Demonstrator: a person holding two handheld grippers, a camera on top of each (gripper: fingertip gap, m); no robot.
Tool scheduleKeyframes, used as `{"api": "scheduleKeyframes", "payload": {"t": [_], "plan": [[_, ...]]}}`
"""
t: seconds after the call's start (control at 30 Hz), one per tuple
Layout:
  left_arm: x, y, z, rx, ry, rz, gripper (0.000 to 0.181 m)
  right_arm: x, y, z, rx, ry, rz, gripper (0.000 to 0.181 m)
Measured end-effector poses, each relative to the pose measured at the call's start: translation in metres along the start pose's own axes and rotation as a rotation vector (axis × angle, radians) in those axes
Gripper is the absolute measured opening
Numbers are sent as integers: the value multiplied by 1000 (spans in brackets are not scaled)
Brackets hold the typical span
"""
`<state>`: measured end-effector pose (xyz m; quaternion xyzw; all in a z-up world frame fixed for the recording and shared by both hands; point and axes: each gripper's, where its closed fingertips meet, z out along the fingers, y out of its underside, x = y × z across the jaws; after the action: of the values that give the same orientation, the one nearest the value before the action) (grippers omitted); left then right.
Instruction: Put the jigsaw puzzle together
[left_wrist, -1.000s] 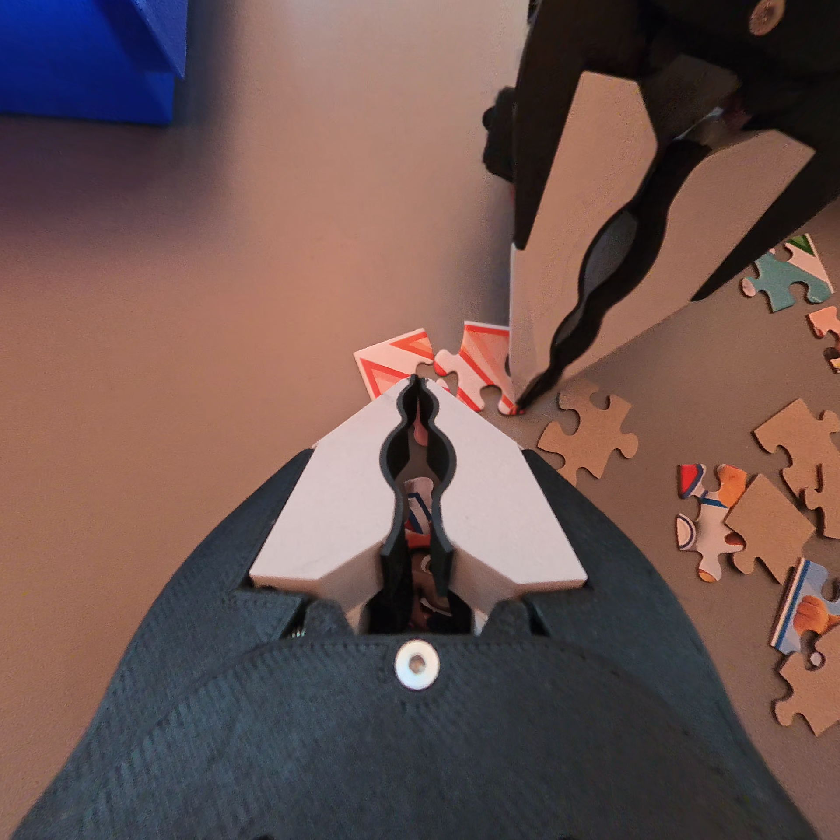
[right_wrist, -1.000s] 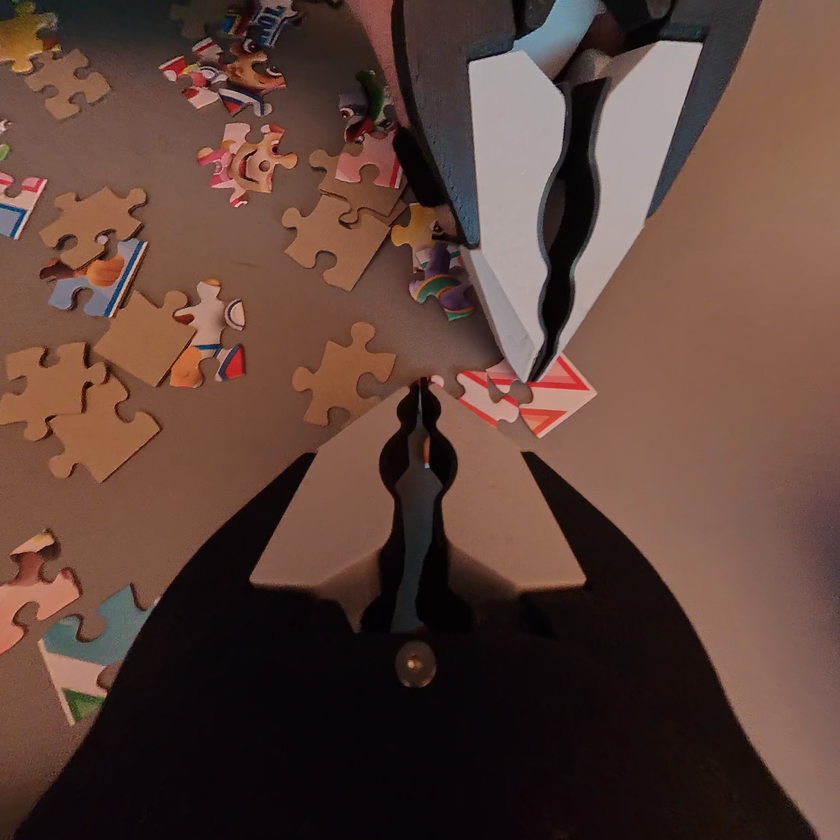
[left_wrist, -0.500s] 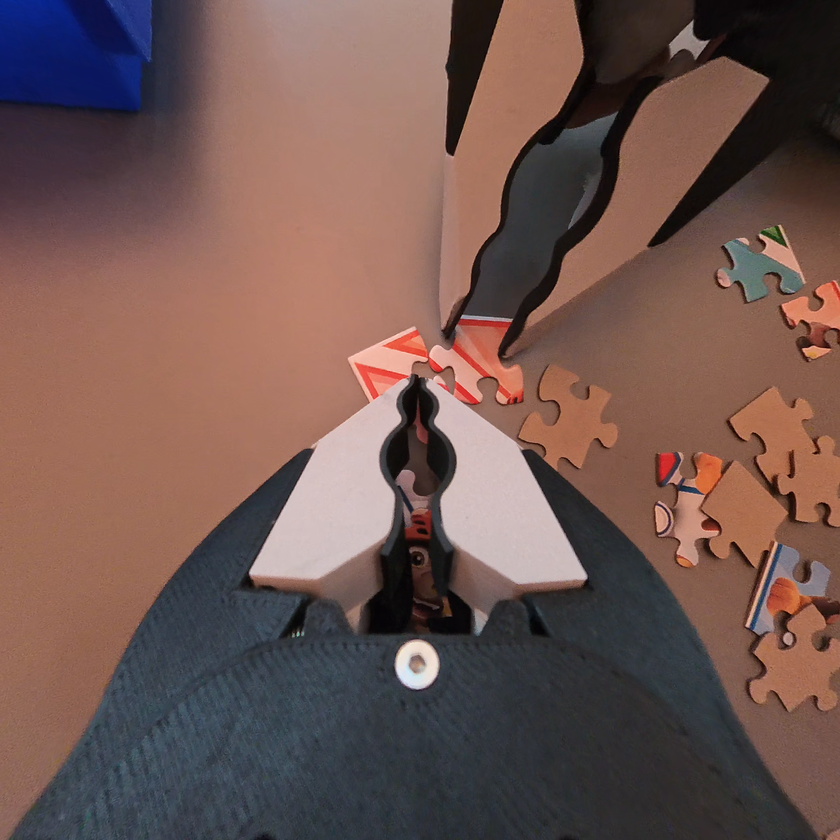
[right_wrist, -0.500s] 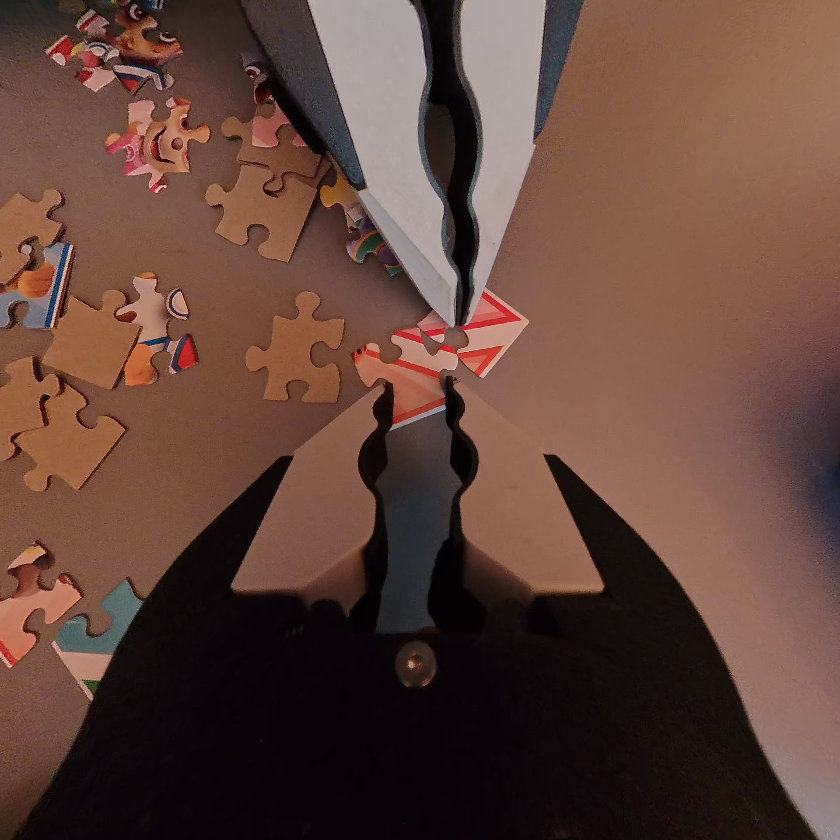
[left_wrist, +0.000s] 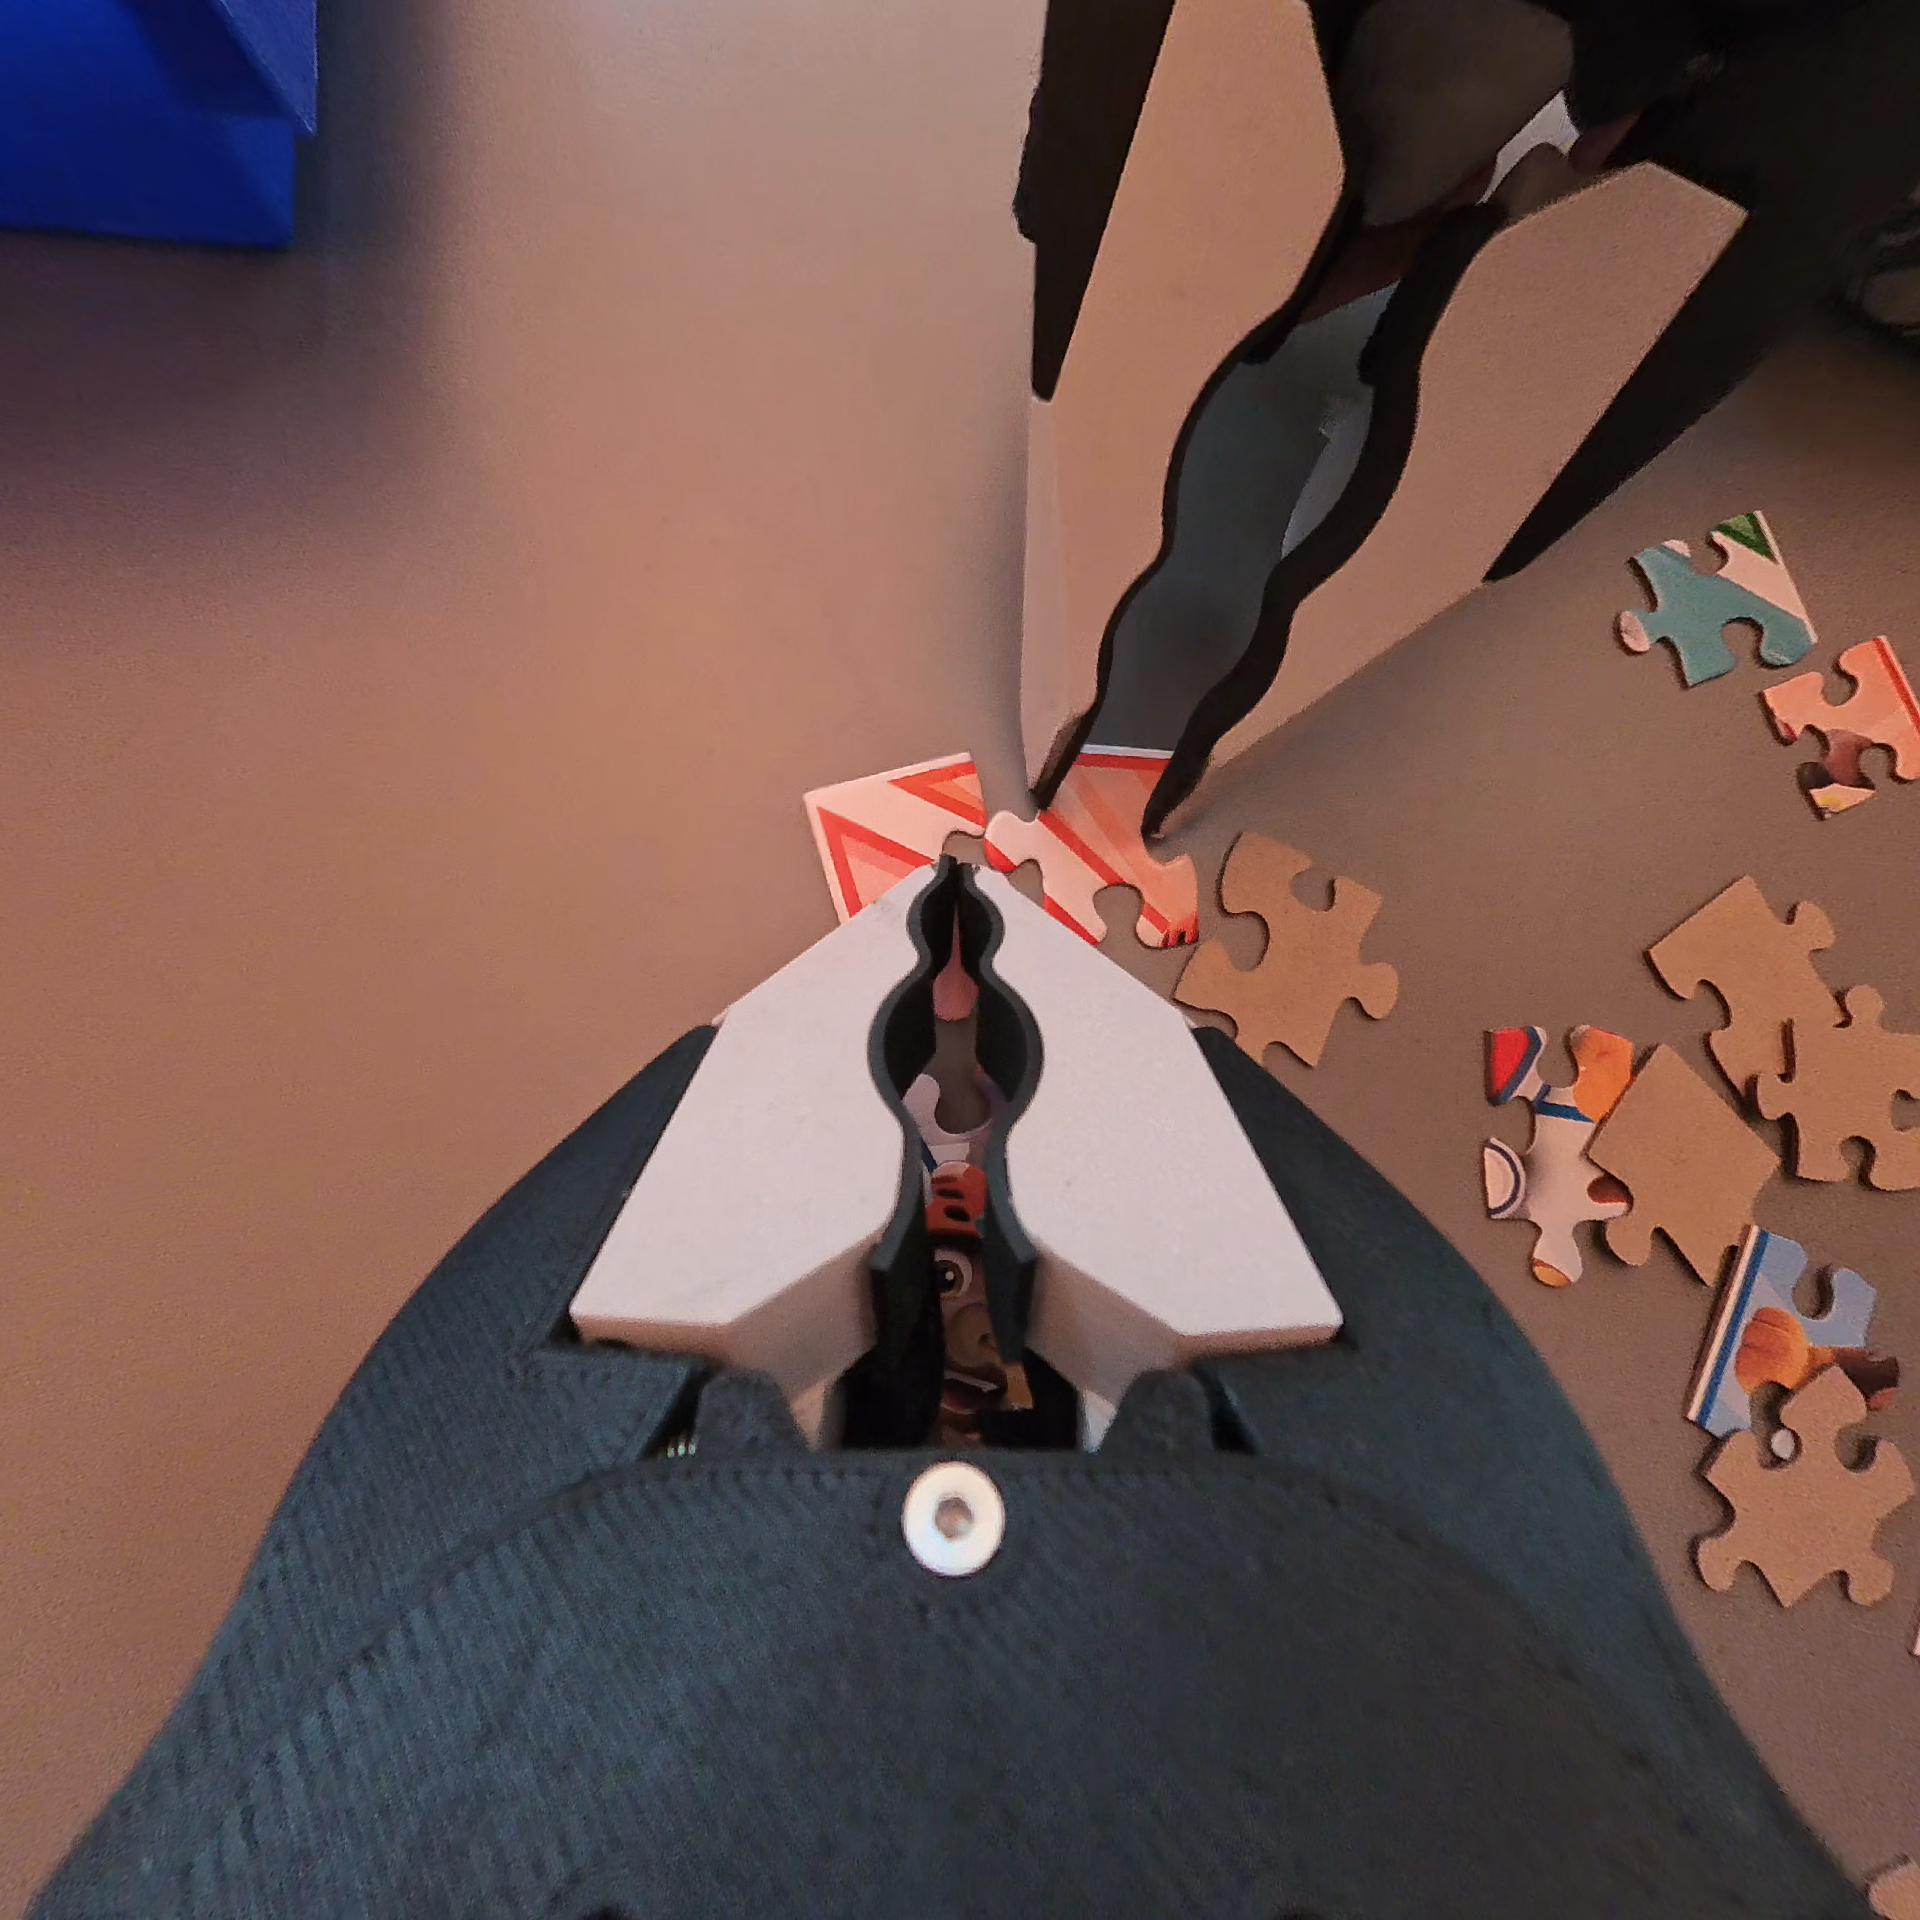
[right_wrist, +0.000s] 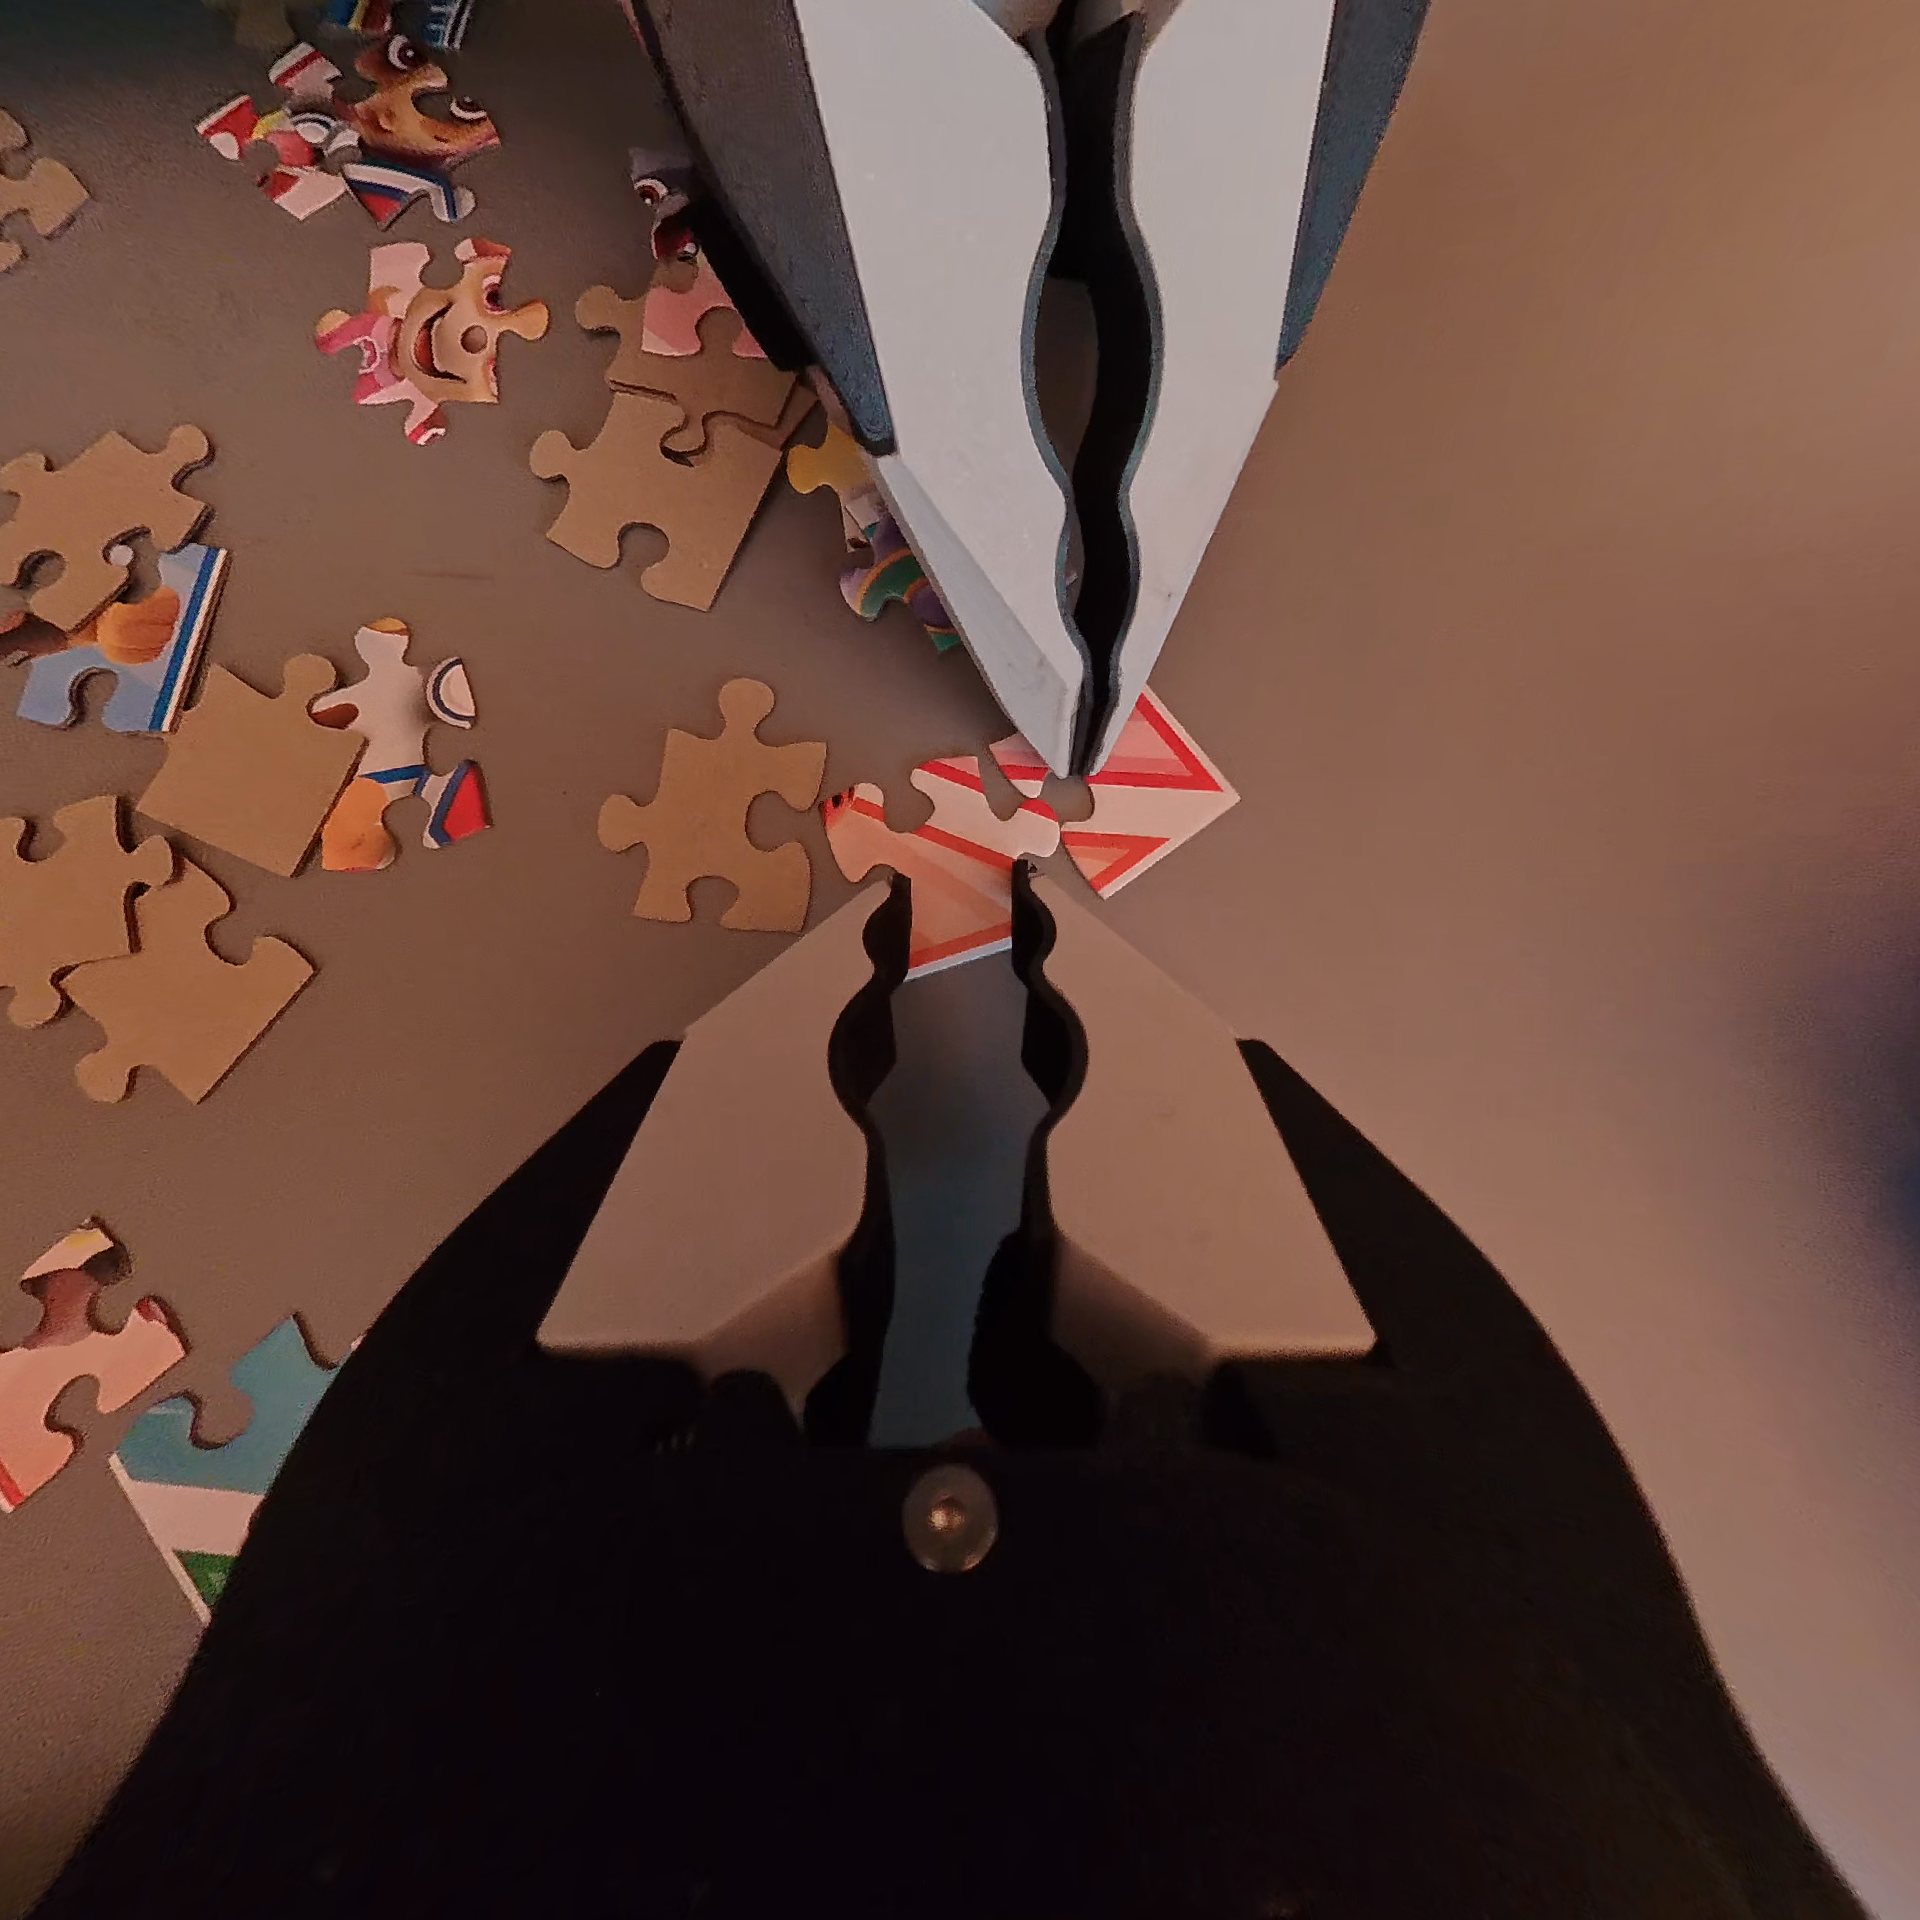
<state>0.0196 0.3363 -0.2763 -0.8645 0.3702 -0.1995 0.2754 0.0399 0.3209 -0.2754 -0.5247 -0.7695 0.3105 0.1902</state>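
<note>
Here the closed left gripper (left_wrist: 954, 883) pins the red-striped corner puzzle piece (left_wrist: 883, 831), while the right gripper (right_wrist: 961, 883) (fingers narrowly parted) straddles its red-striped cardboard neighbour (right_wrist: 956, 862); a careless nudge could misalign the tab.

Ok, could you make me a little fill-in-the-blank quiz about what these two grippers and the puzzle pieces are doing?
1. The right gripper is ____, its fingers on either side of the striped edge piece.
2. The left gripper is ____, its tips at the striped corner piece.
3. The face-down piece beside them shows a plain ____ back.
4. The box in the left wrist view is ____.

Missing words: open; shut; brown; blue.
</note>
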Motion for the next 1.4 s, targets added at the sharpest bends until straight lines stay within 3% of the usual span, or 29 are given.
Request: {"api": "scheduleKeyframes", "payload": {"t": [0.03, 0.07, 0.23, 0.33, 0.67, 0.87, 1.03, 1.4], "plan": [[0, 0, 0, 0, 0, 0, 0, -2, -2, 0, 6, -5, -11, 14], [0, 0, 0, 0, 1, 1, 0, -4, -4, -2, 17, -13, -25, 0], [0, 0, 0, 1, 2, 1, 0, -2, -1, -2, -14, 9, -38, 0], [3, 1, 0, -15, 1, 12, 0, 1, 3, -5, -35, 24, -14, 19], [12, 2, 0, -55, -7, 52, 5, -1, 6, -4, -22, -4, 17, 19], [36, 5, 1, -87, 18, 31, 25, -5, 3, -2, -19, -15, 3, 18], [32, 8, 0, -106, -53, 61, 15, -6, 2, 0, -10, -19, 2, 18], [32, 15, -4, -103, -53, 202, 8, -7, 1, 0, 10, -36, 7, 18]]}}
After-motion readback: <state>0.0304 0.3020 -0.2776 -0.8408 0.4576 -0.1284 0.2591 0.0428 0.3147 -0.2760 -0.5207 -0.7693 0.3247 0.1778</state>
